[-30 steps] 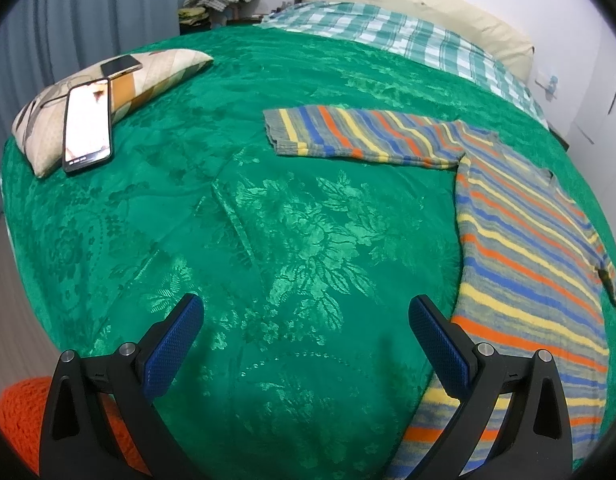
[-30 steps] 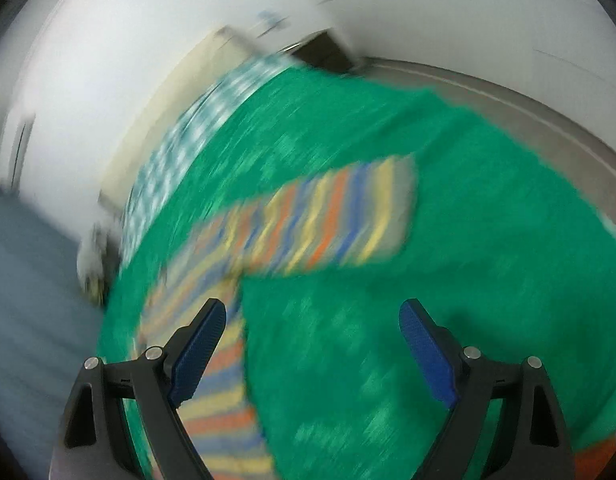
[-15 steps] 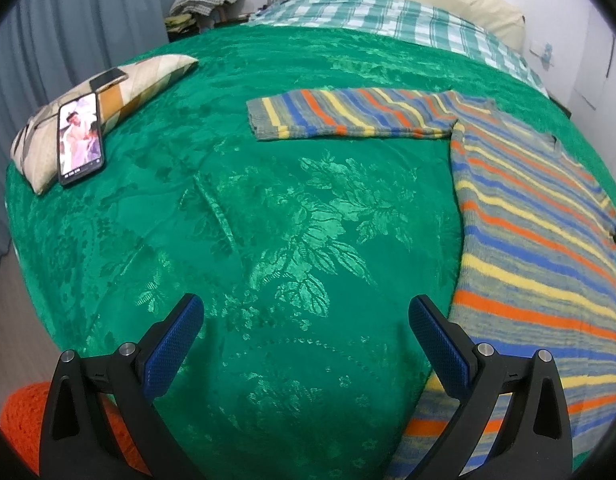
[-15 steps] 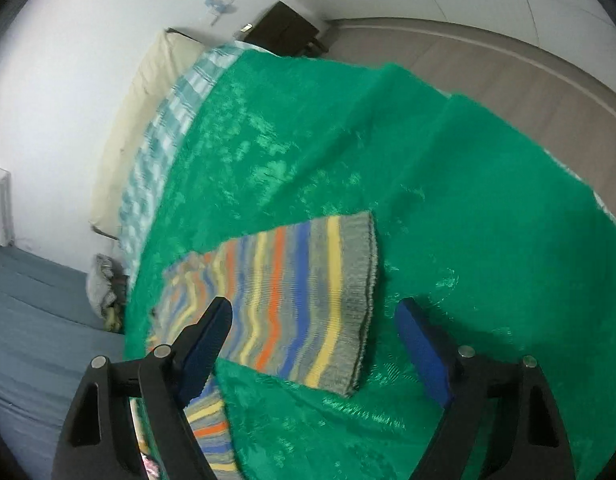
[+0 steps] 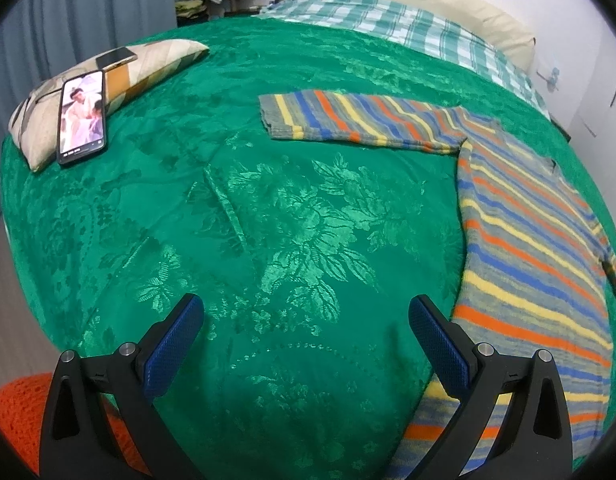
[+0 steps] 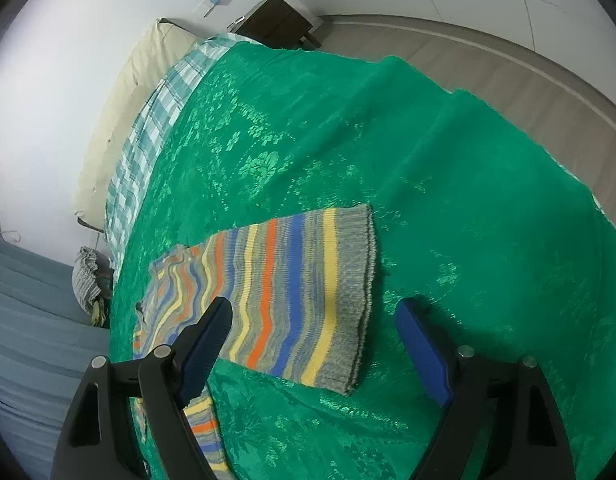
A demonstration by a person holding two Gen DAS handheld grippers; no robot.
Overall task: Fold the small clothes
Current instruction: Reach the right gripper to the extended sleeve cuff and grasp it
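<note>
Sweater (image 5: 527, 240) flat on bed (image 5: 288, 220), sleeves out sideways — right hand-held gripper (image 6: 311, 328), spread and empty, hangs just short of the right cuff (image 6: 355, 292); left hand-held gripper (image 5: 306, 324), spread too, is farther from its sleeve.

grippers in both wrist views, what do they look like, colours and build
The left gripper and the right gripper look alike: two black, angular plastic fingers with triangular cut-outs and round silver bolt heads near the top. Each finger carries a long blue pad with a fine dimpled texture on its inner face. No cables, markings, sleeves or hands show.
</note>
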